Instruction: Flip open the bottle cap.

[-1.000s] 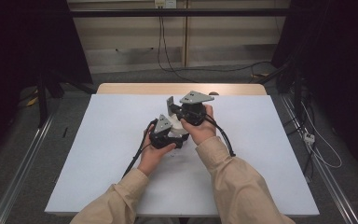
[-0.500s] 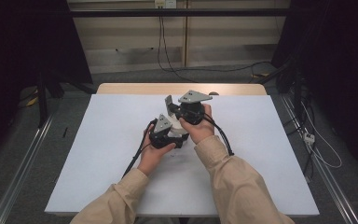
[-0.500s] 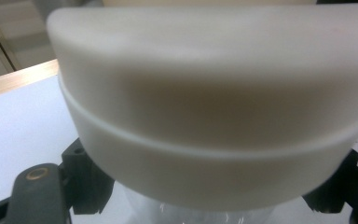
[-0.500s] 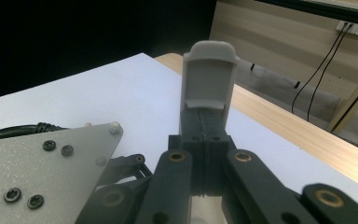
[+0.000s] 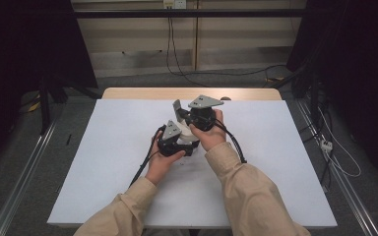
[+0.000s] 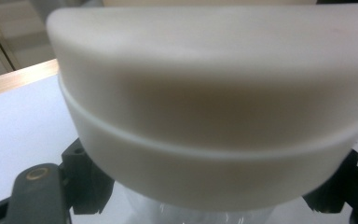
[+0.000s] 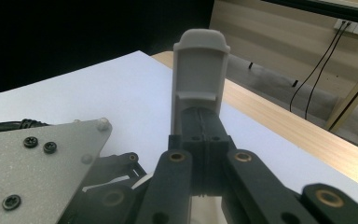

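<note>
Left gripper view puts a white round lid (image 6: 209,107) right before the lens, over a clear body clamped between its closed jaws. High view shows both hands near table (image 5: 103,162) centre, left gripper (image 5: 177,140) beside right gripper (image 5: 179,109), whose jaws meet empty.

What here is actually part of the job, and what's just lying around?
In use: white-capped jar; left tool, shut on it; right tool, shut and empty.
Lying about: cables; wall socket.
</note>
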Available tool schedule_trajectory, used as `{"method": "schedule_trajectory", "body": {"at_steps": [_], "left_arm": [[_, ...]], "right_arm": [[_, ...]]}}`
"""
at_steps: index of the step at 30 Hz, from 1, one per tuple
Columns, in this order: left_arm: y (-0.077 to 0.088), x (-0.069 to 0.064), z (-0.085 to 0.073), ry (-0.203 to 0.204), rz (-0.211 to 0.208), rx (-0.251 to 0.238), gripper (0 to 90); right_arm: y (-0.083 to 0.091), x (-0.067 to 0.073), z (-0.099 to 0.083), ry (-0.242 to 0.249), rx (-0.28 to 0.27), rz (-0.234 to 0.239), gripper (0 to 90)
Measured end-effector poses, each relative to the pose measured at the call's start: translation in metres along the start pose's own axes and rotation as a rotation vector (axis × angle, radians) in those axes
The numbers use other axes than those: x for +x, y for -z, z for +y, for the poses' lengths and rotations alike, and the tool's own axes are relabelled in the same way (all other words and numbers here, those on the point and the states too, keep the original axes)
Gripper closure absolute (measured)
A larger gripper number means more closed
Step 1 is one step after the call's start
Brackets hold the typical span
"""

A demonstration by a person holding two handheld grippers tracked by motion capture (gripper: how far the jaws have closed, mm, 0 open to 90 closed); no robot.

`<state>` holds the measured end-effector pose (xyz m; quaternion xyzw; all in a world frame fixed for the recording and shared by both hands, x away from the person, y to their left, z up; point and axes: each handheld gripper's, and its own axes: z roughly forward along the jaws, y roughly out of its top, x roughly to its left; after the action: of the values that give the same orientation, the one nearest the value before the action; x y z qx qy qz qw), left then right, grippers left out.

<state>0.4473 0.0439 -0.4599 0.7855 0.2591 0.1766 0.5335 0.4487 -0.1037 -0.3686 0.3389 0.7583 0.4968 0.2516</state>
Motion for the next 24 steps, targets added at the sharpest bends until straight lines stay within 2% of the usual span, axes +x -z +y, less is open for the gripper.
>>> {"method": "schedule_trajectory", "body": {"at_steps": [18, 24], "left_arm": [[0.0000, 0.0002, -0.0001, 0.002, -0.001, -0.001, 18.7], [0.0001, 0.0008, -0.0003, 0.016, -0.004, -0.004, 18.7]], "right_arm": [[-0.0053, -0.0005, -0.0007, -0.006, 0.004, 0.009, 90.0], [-0.0070, -0.0003, -0.0003, -0.004, 0.008, 0.011, 90.0]]}}
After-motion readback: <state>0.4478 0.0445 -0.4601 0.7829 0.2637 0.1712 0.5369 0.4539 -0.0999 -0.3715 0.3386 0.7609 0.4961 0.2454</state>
